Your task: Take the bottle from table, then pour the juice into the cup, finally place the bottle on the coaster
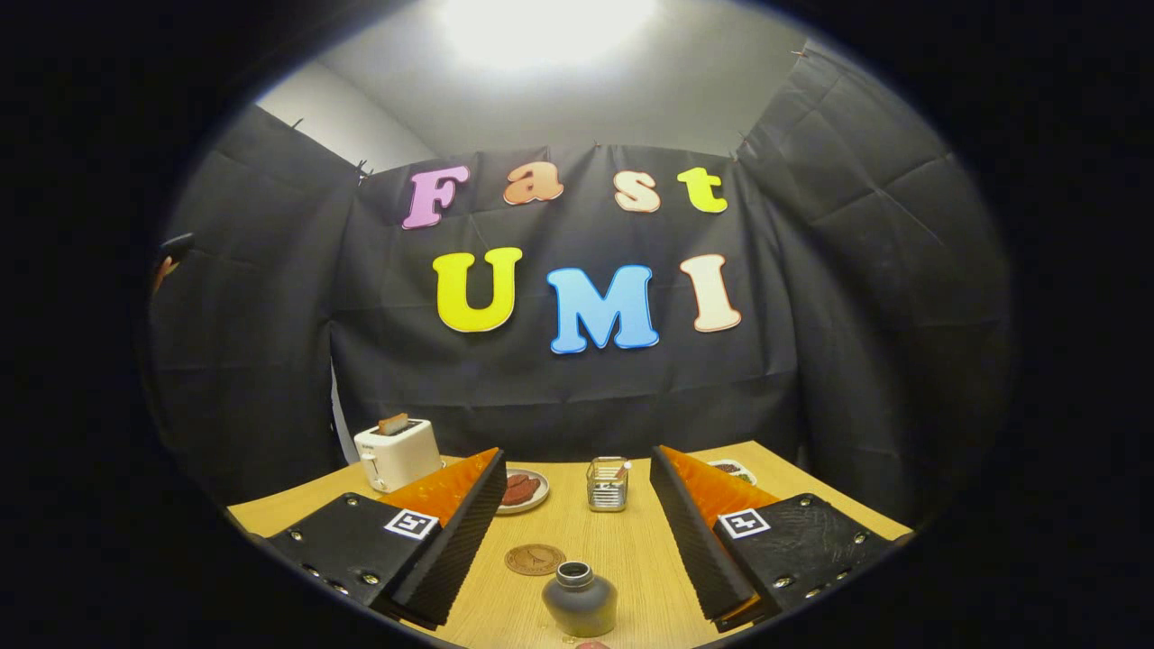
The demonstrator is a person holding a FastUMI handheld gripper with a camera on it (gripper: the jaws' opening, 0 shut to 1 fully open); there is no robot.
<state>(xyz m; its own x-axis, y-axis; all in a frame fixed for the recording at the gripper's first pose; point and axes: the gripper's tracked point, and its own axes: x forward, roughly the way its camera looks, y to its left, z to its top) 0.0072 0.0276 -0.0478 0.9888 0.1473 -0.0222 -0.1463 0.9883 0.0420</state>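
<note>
We see the gripper [577,505] spread wide, holding nothing. The dark bottle [579,598] stands between its fingers at six o'clock, the round coaster [535,559] just beside at eleven, perhaps cork.

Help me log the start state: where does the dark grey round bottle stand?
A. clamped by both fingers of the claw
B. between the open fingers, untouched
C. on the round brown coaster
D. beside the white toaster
B: the dark grey round bottle stands on the wooden table between the open claw fingers, the round brown coaster just beyond it.
</note>
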